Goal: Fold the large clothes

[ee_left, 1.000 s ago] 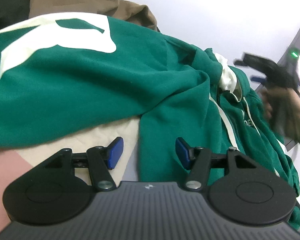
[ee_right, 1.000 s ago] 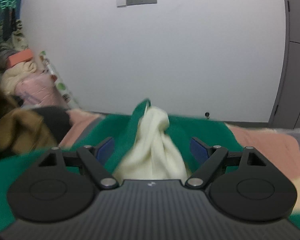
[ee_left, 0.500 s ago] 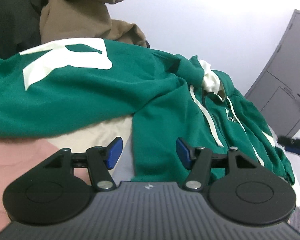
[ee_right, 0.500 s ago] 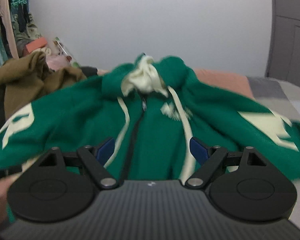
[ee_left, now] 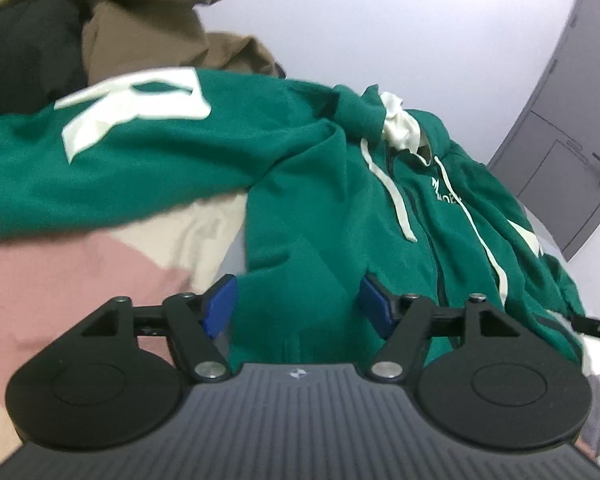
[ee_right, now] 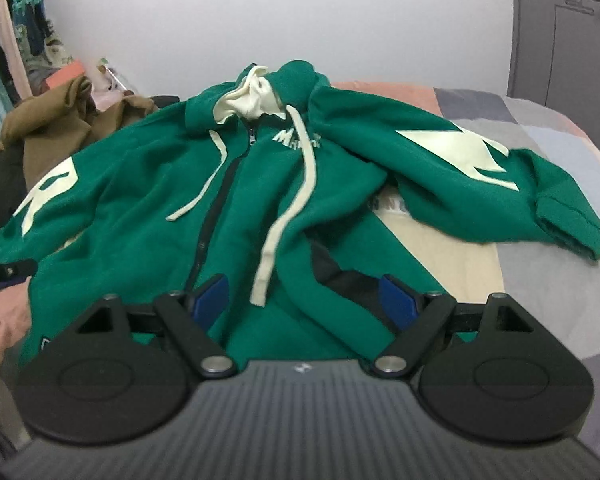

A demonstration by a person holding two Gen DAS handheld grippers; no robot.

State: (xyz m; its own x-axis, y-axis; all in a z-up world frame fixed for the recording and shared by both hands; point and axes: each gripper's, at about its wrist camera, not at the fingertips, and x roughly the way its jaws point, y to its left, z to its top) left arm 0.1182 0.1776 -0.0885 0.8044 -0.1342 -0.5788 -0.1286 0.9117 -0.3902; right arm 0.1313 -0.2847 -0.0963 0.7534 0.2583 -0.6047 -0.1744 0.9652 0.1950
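Since a second ago the right gripper (ee_right: 302, 304) has pulled back from the cream-lined hood (ee_right: 252, 96), and the whole green hoodie (ee_right: 236, 200) now lies spread front-up on the patchwork bedspread (ee_right: 540, 240). Both grippers gape wide, holding nothing. Left gripper (ee_left: 298, 304) hovers over the hem. Brown clothes (ee_right: 52, 120) are heaped at ten o'clock, a grey door (ee_left: 572, 120) at two.

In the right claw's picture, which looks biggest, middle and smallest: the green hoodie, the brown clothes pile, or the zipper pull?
1. Green hoodie, biggest by far.
2. Brown clothes pile, though it lies farther back, so it may look smaller than it is.
3. Zipper pull, tiny.
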